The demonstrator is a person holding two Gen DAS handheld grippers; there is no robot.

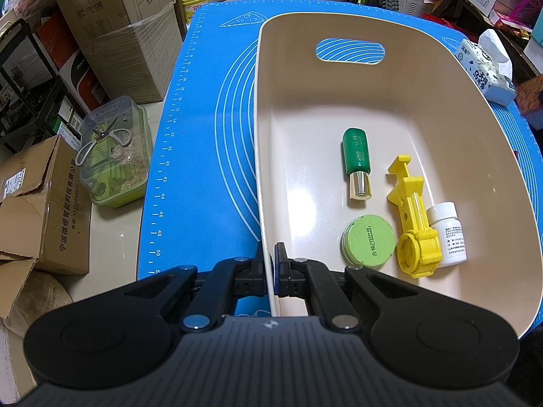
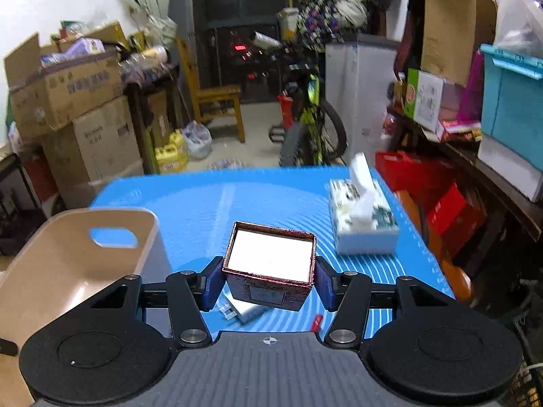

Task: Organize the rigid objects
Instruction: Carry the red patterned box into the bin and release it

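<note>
My left gripper [image 1: 269,264] is shut on the near left wall of a beige basket [image 1: 424,78] on the blue mat. In the basket lie a green bottle [image 1: 355,157], a round green tin [image 1: 369,245], a yellow plastic tool [image 1: 412,218] and a white pill bottle [image 1: 448,234]. My right gripper [image 2: 268,279] is shut on a dark red open box with a white inside [image 2: 270,264], held above the mat. The basket [image 2: 68,264] stands to its left. A small silver item [image 2: 242,312] and a red item [image 2: 316,322] lie on the mat under the box.
A tissue box [image 2: 363,217] stands on the blue mat [image 2: 210,203] at the right; it also shows in the left wrist view [image 1: 485,68]. Cardboard boxes [image 1: 129,34] and a clear bin with scissors [image 1: 115,152] sit on the floor left of the table.
</note>
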